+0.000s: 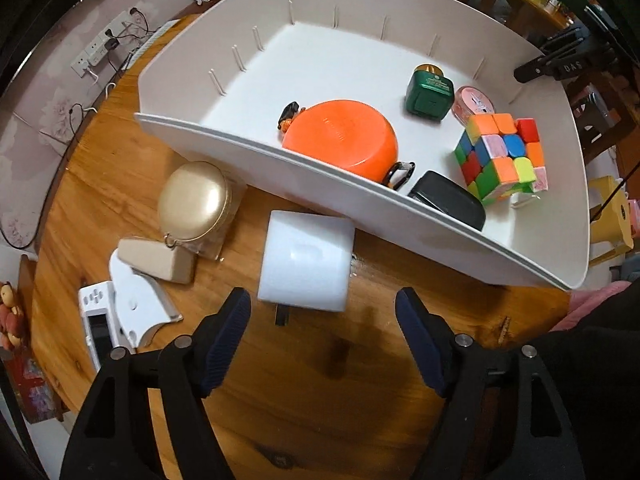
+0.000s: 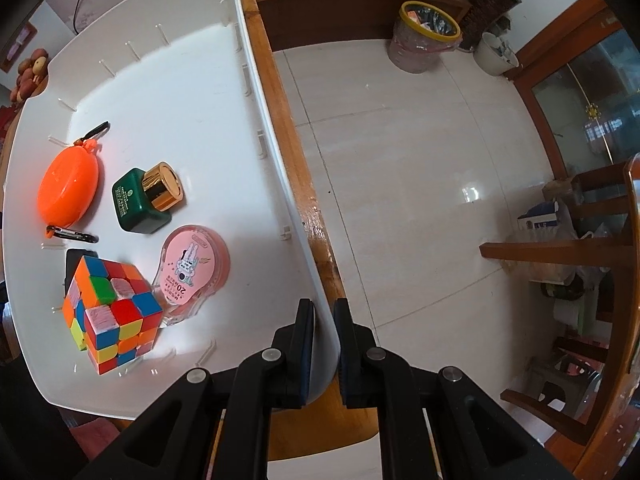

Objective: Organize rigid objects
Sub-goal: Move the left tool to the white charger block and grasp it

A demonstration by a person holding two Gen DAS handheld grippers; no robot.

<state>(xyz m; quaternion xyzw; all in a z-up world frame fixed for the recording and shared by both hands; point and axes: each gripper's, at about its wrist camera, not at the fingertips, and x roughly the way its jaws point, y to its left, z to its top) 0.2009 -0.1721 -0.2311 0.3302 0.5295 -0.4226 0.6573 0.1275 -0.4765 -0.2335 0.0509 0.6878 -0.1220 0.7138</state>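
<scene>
Two jaws of right hand-held gripper (image 2: 323, 344) | pinching tray (image 2: 276, 184) wall

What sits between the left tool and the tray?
A white box, lying on the table against the tray wall, just ahead of the open left tool; left wrist view.

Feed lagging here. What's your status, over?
Left gripper open, short of white cylindrical adapter. Right gripper shut on white plastic tray wall. Nothing blocking.

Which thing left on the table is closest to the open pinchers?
The white cube-shaped charger lies directly ahead of the left gripper; the round gold tin and white handheld console sit farther left.
</scene>
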